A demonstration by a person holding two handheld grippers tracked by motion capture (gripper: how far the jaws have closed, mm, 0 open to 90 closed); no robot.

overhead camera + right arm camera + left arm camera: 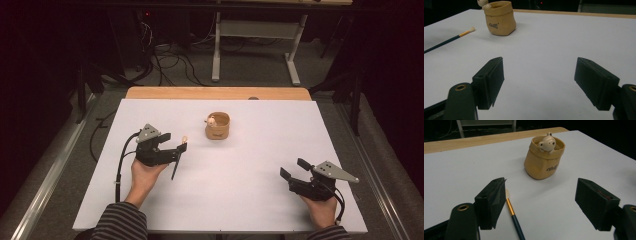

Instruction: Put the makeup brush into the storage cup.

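A tan pouch-shaped cup [218,126] [542,162] [499,21] stands on the white sheet, with a small bear figure [547,143] peeking over its rim. A paintbrush [179,159] [514,217] [446,41] with a dark handle, gold ferrule and pale bristles lies flat on the sheet, bristles toward the cup. My left gripper [175,142] [541,188] is open over it; the brush runs just inside one jaw, and the pads are not pressing on it. My right gripper [293,168] [539,62] is open at the near right, with nothing between its jaws.
The white sheet [250,165] covers a wooden table whose bare edge [218,93] shows at the far side. Beyond it are a white desk frame [255,50] and cables on the floor. Dark space flanks the table.
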